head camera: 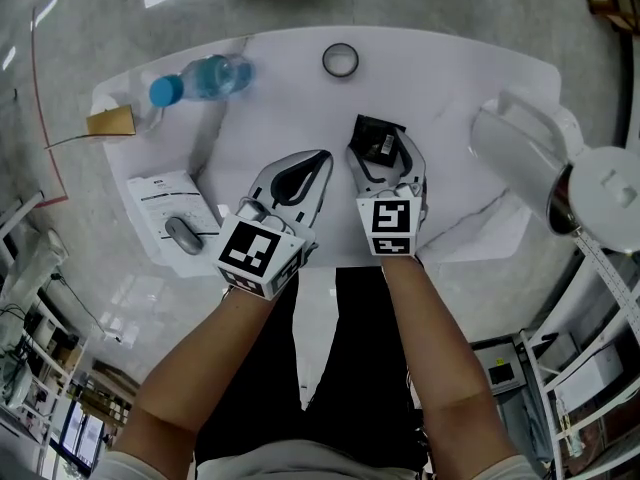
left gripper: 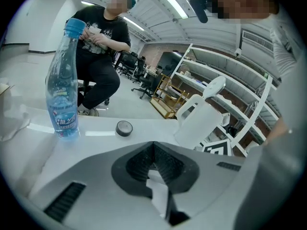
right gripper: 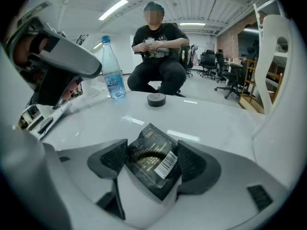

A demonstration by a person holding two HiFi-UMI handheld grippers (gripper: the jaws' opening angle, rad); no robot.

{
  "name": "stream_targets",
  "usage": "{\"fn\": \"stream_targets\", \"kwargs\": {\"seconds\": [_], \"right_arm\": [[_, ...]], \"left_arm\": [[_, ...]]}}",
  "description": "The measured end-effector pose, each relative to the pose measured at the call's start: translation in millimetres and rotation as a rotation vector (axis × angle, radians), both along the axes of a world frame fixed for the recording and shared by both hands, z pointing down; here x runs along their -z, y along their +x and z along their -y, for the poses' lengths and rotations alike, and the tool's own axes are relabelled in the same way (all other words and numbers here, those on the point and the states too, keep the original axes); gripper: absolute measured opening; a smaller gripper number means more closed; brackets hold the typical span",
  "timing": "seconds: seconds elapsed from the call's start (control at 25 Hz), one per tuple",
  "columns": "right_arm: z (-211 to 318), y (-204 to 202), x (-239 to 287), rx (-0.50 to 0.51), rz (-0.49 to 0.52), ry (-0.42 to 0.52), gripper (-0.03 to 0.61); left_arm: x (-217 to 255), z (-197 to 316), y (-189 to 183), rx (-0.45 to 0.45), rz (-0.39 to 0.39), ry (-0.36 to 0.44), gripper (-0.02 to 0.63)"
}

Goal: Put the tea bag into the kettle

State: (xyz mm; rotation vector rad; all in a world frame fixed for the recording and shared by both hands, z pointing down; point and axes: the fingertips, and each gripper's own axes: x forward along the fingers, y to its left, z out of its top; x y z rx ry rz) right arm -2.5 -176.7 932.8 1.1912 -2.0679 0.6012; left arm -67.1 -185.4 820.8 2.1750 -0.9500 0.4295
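The tea bag, a black foil packet (head camera: 378,136) with a white barcode label, lies on the white table (head camera: 450,78) between the jaws of my right gripper (head camera: 381,154). In the right gripper view the packet (right gripper: 147,169) spans the gap of the right gripper (right gripper: 151,158). Its wide-spread pads (right gripper: 114,158) stand at the packet's edges without pressing it. My left gripper (head camera: 322,156) hovers just left of it, its tips together, and the left gripper view shows the left gripper (left gripper: 153,147) with pads meeting. The white kettle (head camera: 525,153) stands at the right with its lid (head camera: 612,190) flipped open.
A water bottle (head camera: 205,78) with a blue cap lies at the back left, and a tape roll (head camera: 340,60) sits at the back middle. A booklet (head camera: 165,200) with a grey object (head camera: 183,235) on it and a small cardboard box (head camera: 110,121) are at the left. A person (right gripper: 156,56) sits beyond the table.
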Motion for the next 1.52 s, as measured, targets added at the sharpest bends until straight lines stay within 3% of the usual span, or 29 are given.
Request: {"fn": "stream_targets", "kwargs": {"seconds": [0.12,0.24,0.48,0.68,0.96,1.24,1.52], "right_arm": [[2,4,0,-0.030,-0.009,-0.007,0.322],[7,13,1,-0.064,-0.018,-0.016,0.210],[11,24,1,-0.078,-0.018,-0.071,0.087],[3,14,9,-0.047,0.014,-0.128,0.077],[17,2,68,-0.059,0.082,-0.079,0.074],[30,8,159,-0.081,0.129,-0.009,0.072],[7,13,276,-0.091,0.163,0.068,0.072]], "left_arm": [[0,-2,2,-0.003,-0.004,-0.004,0.009],[1,-2,2,-0.004,-0.005,-0.003,0.009],[6,-2,5,-0.002,-0.006,-0.002,0.010],[19,-1,7,0.003,-0.009,0.007,0.010],[59,9,10,0.009,-0.013,0.046,0.010],[123,20,16,0.008,-0.033,0.092,0.010],[212,9,15,-0.027,-0.033,0.156,0.009]]}}
